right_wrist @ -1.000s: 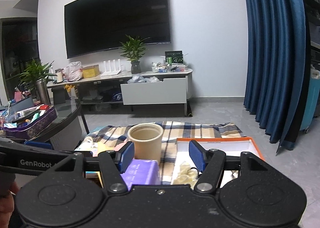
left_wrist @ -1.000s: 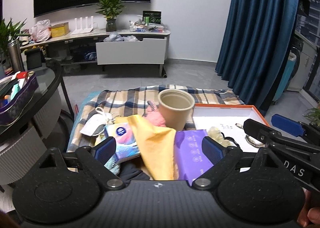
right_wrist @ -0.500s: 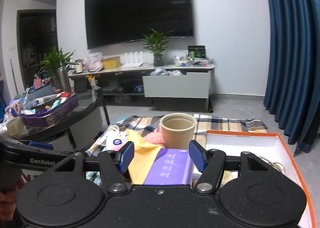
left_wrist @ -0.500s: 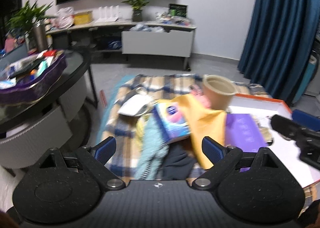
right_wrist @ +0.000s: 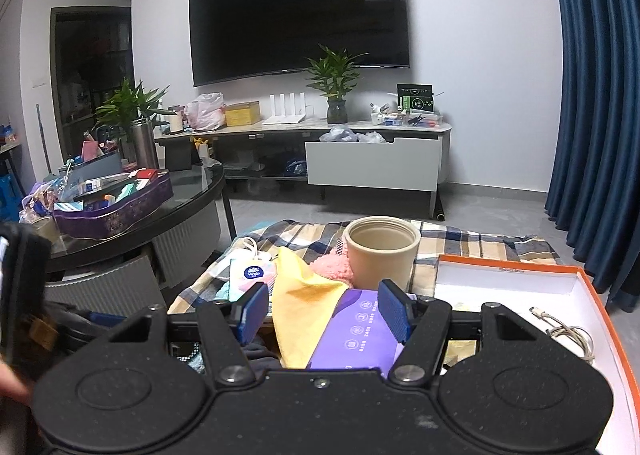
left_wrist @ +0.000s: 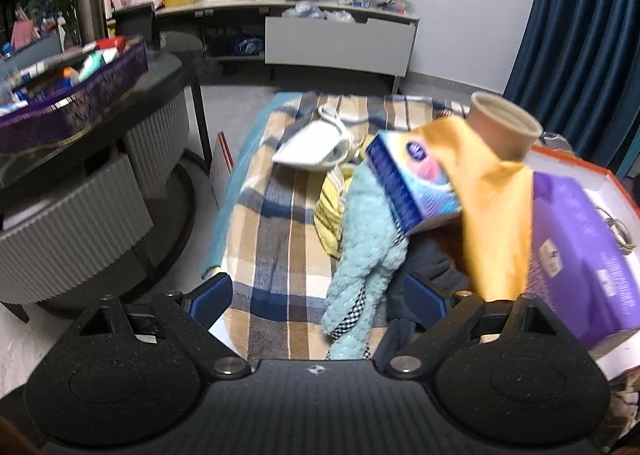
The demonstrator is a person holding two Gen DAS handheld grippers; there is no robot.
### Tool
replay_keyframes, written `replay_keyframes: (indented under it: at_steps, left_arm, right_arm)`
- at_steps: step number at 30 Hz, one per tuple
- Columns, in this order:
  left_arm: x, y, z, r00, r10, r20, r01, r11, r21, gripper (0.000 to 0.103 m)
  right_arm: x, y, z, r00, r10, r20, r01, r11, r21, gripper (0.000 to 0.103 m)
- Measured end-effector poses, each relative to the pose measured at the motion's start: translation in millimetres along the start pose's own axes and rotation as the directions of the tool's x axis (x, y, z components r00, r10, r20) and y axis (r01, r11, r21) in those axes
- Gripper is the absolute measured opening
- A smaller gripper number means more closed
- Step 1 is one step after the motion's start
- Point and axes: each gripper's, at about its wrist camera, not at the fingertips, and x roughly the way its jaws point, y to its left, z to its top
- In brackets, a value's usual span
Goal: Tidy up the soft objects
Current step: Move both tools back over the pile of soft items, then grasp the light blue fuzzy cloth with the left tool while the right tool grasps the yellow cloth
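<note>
On the plaid cloth (left_wrist: 280, 223) lies a heap of soft things: a light-blue fluffy towel (left_wrist: 366, 239), a yellow cloth (left_wrist: 492, 207), a dark garment (left_wrist: 424, 259), a tissue pack (left_wrist: 412, 183) and a purple wipes pack (left_wrist: 576, 251). My left gripper (left_wrist: 318, 301) stands open just above the near end of the light-blue towel, touching nothing. My right gripper (right_wrist: 322, 311) is open too, hovering over the yellow cloth (right_wrist: 304, 311) and purple wipes pack (right_wrist: 356, 335). A pink fluffy item (right_wrist: 332, 269) sits beside the beige cup (right_wrist: 380, 251).
An orange-rimmed white box (right_wrist: 592, 295) with a cable (right_wrist: 568, 331) lies at the right. A white face mask (left_wrist: 316, 143) rests on the cloth's far part. A round dark table (left_wrist: 100, 127) bearing a purple tray (left_wrist: 76, 95) stands at the left. Grey floor lies beyond.
My left gripper has swung left and sunk toward the cloth, so the light-blue towel now lies between its fingers. The right gripper shifted slightly and stays open.
</note>
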Motion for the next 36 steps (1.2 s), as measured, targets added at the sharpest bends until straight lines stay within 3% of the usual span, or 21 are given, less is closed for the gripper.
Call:
replay_keyframes:
  at_steps: [7, 12, 15, 17, 18, 25, 32, 36]
  left_arm:
    - [21, -8, 6, 1.0, -0.006, 0.018, 0.006, 1.0, 0.031, 0.094]
    - [33, -12, 15, 0.998, -0.039, 0.045, 0.037, 0.999, 0.035, 0.087]
    - [42, -14, 16, 0.997, -0.077, 0.027, 0.076, 0.995, 0.059, 0.066]
    - [43, -12, 14, 0.992, -0.124, 0.017, 0.123, 0.991, 0.046, 0.046]
    - [42, -11, 13, 0.99, -0.142, 0.017, 0.142, 0.989, 0.042, 0.042]
    - [26, -7, 9, 0.982, -0.183, 0.039, 0.18, 0.981, 0.069, 0.04]
    - [13, 10, 12, 0.977, -0.206, 0.061, 0.205, 0.979, 0.022, 0.04]
    - [11, 15, 15, 0.973, -0.216, 0.082, 0.217, 0.976, -0.011, 0.04]
  right_arm:
    - [11, -1, 3, 1.0, -0.003, -0.017, 0.003, 1.0, 0.001, 0.074]
    - [17, 3, 5, 1.0, 0.0, -0.031, 0.0, 1.0, -0.011, 0.074]
    - [23, 7, 7, 0.999, 0.001, -0.047, -0.002, 1.0, -0.02, 0.074]
    - [29, 9, 9, 0.998, 0.007, -0.063, -0.009, 1.0, -0.023, 0.074]
    - [33, 10, 10, 0.997, 0.012, -0.075, -0.014, 1.0, -0.027, 0.074]
    - [75, 24, 26, 0.98, 0.038, -0.194, -0.062, 0.991, -0.119, 0.078]
    - [128, 46, 27, 0.953, -0.056, -0.297, -0.04, 0.951, -0.307, 0.079]
    - [158, 50, 24, 0.927, -0.088, -0.364, -0.045, 0.938, -0.343, 0.079]
